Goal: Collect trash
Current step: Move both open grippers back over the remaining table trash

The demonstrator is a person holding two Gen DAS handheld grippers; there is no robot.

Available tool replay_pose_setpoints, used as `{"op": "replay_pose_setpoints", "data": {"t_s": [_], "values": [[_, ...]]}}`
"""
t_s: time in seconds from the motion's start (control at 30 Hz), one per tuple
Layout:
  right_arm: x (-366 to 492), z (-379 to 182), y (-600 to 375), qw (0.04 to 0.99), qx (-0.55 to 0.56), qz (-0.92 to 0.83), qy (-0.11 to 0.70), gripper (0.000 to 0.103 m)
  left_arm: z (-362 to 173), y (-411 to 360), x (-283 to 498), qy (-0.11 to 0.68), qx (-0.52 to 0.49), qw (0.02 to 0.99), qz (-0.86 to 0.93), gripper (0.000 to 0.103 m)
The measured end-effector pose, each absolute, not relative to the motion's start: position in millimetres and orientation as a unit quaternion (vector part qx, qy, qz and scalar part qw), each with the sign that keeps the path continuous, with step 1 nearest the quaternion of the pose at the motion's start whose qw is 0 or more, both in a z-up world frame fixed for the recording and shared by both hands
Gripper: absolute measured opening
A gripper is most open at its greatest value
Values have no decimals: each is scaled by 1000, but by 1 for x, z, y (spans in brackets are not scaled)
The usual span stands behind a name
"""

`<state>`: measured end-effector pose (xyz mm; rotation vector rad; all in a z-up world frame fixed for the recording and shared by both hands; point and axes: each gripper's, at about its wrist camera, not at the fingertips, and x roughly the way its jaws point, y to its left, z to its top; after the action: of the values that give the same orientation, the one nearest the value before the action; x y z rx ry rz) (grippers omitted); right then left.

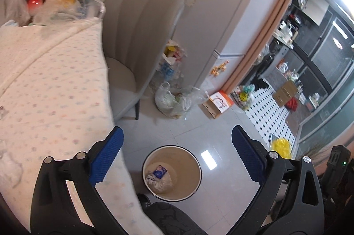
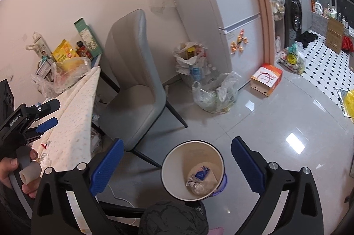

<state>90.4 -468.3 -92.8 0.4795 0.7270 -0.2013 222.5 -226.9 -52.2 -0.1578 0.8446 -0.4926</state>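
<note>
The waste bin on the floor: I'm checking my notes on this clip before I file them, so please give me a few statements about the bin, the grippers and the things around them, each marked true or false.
1. The waste bin already holds some trash, among it a blue packet. True.
2. The right gripper is clamped on a crumpled wrapper. False: its jaws stand wide open with nothing between them.
3. The left gripper is open and empty. True.
4. The grey chair lies tipped over on the floor. False: it stands upright beside the table.
5. A clear plastic bag of rubbish sits on the floor near the fridge. True.
</note>
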Motion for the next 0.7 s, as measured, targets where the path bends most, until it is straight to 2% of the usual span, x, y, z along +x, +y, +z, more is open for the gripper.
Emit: {"op": "replay_pose_setpoints", "data": {"t_s": [0.3,0.7], "values": [[111,-82,-420,911,213,-46,350,95,-36,-149,201,375,-89,906,-178,97],[137,-74,-354,914,186,19,361,95,-45,-51,176,368,-132,916,-96,97]]}}
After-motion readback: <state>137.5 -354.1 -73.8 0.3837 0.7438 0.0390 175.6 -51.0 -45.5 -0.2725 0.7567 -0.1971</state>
